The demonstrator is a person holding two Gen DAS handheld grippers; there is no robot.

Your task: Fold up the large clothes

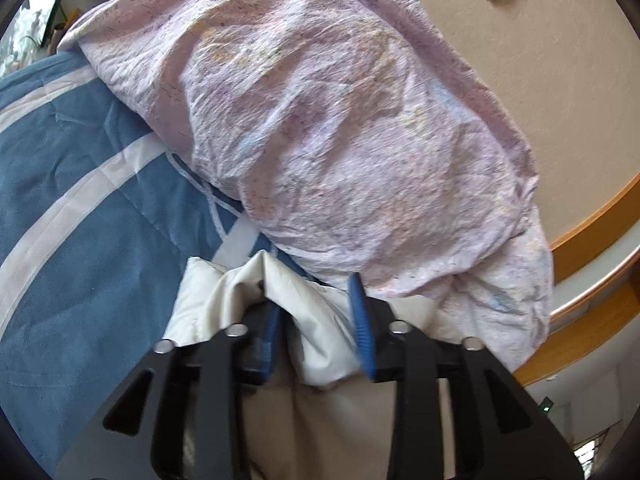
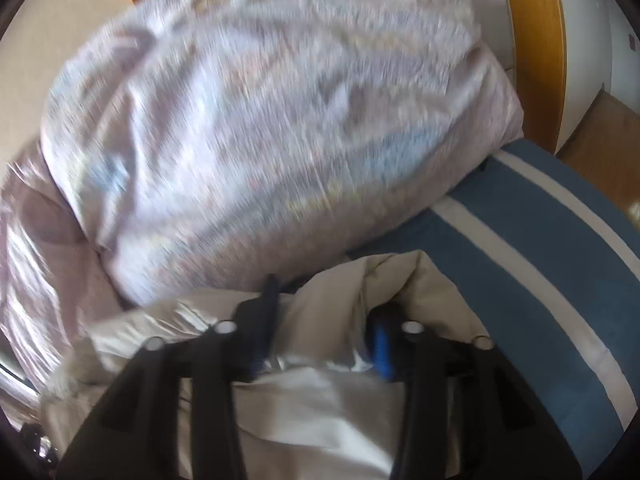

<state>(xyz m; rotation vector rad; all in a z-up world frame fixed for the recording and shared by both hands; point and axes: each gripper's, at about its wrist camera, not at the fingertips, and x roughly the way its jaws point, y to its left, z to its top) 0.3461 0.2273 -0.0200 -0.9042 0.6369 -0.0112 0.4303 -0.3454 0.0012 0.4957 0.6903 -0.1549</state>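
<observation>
Early stage, judging by the bunching: cream garment [image 1: 320, 316] still crumpled at bottom centre on striped blue bedspread [image 1: 88, 208], below pink duvet [image 1: 340, 128]. Left gripper [image 1: 320, 320] and right gripper [image 2: 324, 336] each pinched a cream bunch. No flat fold visible.

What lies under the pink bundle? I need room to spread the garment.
The pink bundle rests on a blue bedspread with white stripes. Its footprint hides the rest; the cream garment sits at its near edge.

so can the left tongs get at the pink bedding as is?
Probably not: the left tongs look occupied, with cream garment bunched between the fingers. The pink bedding lies just ahead, unobstructed, on the blue striped cover.
</observation>
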